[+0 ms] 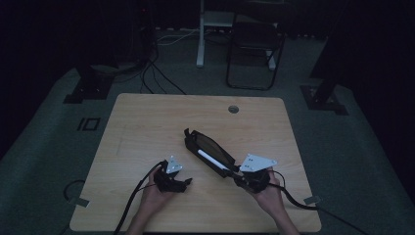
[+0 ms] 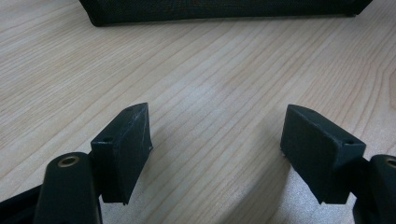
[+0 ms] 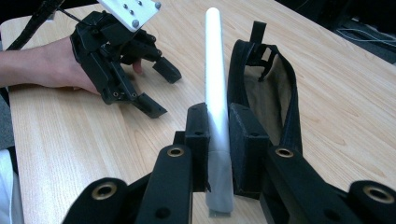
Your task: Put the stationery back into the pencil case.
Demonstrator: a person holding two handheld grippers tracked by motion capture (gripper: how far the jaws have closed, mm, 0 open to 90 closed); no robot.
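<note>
A black pouch [image 1: 208, 149] lies open on the wooden table [image 1: 147, 122], slanting from upper left to lower right. My right gripper [image 1: 238, 177] is shut on a white stick [image 3: 216, 88], which points out over the pouch's [image 3: 273, 93] left rim; in the high view the white stick [image 1: 210, 159] lies along the pouch's near side. My left gripper [image 1: 185, 182] rests low on the table left of the pouch, jaws open with nothing between them. In the left gripper view its fingers [image 2: 126, 144] stand apart over bare wood, the pouch's edge [image 2: 219, 9] at the top.
A round cable hole [image 1: 233, 109] sits near the table's far edge. Cables trail from both grippers off the near side. Beyond the table stand a dark chair [image 1: 254, 49] and a white stand leg [image 1: 200, 34] on the grey floor.
</note>
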